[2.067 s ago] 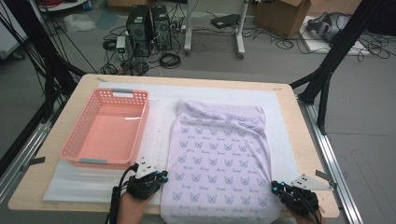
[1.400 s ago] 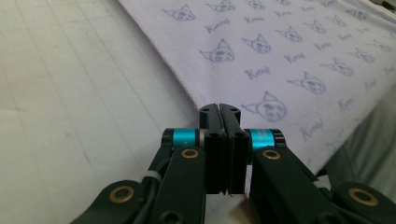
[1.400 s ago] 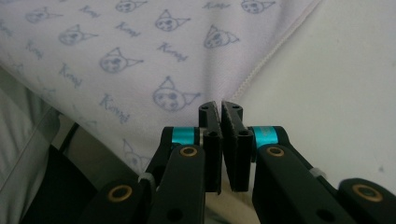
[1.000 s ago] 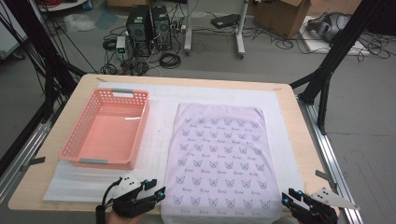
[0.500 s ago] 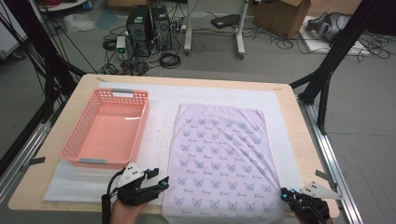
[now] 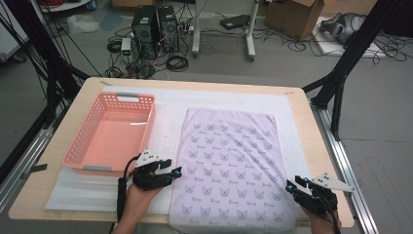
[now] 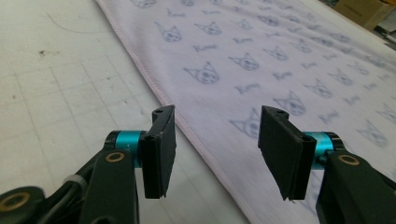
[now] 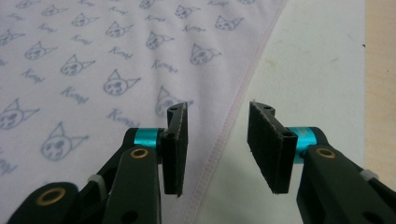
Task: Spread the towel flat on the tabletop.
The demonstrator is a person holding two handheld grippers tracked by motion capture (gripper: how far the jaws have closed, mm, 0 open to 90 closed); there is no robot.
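The cat-print towel [image 6: 233, 165] lies flat, unfolded; both grippers' fingers [image 7: 159, 149] [image 8: 176, 148] stand apart, empty, straddling its near side hems.

We see a wooden table [image 6: 302, 105] with rounded corners, spanning most of the high view from the centre down to the lower edge. Bare wood shows along its left, far and right margins. A white gridded mat [image 6: 229, 100] lies directly on it, covering the greater part of the top. On the mat, at left of centre, stands a pink perforated basket [image 6: 78, 146], a grey handle at its far and near ends. To its right, near but apart, a lilac towel [image 6: 229, 161] printed with cat faces lies flat; its near edge reaches the table's front edge at the bottom of the frame.
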